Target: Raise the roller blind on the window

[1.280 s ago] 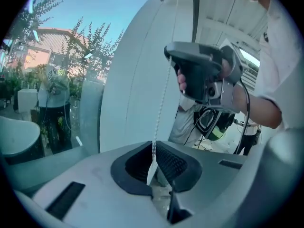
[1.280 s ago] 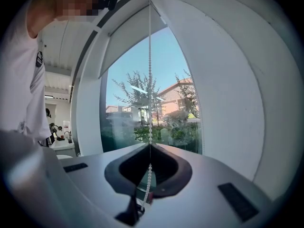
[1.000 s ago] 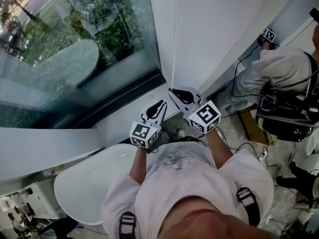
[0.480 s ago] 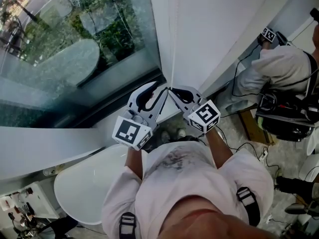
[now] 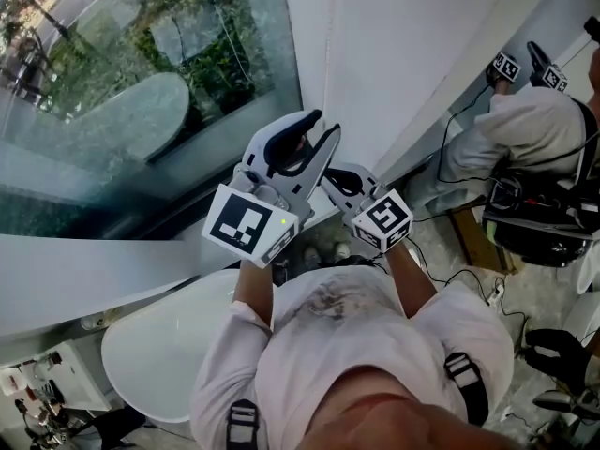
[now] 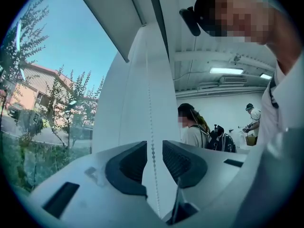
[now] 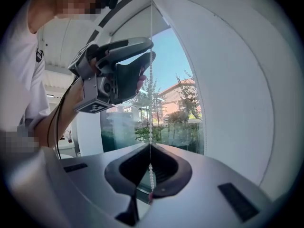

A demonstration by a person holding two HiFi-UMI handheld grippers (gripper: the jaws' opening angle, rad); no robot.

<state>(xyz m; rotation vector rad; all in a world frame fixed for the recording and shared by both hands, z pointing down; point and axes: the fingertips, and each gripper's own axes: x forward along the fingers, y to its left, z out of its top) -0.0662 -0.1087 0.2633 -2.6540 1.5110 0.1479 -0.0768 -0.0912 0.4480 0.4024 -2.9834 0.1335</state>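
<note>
Grey-white jaws of the right hand-held gripper point(image 7: 150, 146), the one nearer the person's chest, are pinched together on the bead chain point(image 7: 151, 103), which comes out between their tips and runs taut upward. Just above it on the same run, the left hand-held gripper point(image 6: 153, 148) stands released: its two pads are apart, with the chain passing through the gap and, as far as I can tell, touching neither. In the head view the left one point(image 5: 323, 125) is held up in front of the right and partly covers it

I judge the chain light, thin and limp, stiff only under pull. The small round beads look smooth, so they could slip through loosely closed pads, and a sharp jerk may strain the cord. The best hold seems to be square across the run, with a bead seated between the pads, high up so that each pull has a long way to travel down

Behind the chain stands the white window frame point(image 5: 314, 26), and beside it the window point(image 5: 141, 82), whose glass is bare in the part in view. The blind's cloth I cannot pick out for certain. Beyond the glass are trees point(image 7: 183, 122) and a reddish building point(image 7: 175, 91)

Counted: two hand-held grippers, one chain run clearly seen, one window, and two other people in the room behind, a nearer one point(image 6: 194, 134) and a farther one point(image 6: 254, 120)
</note>
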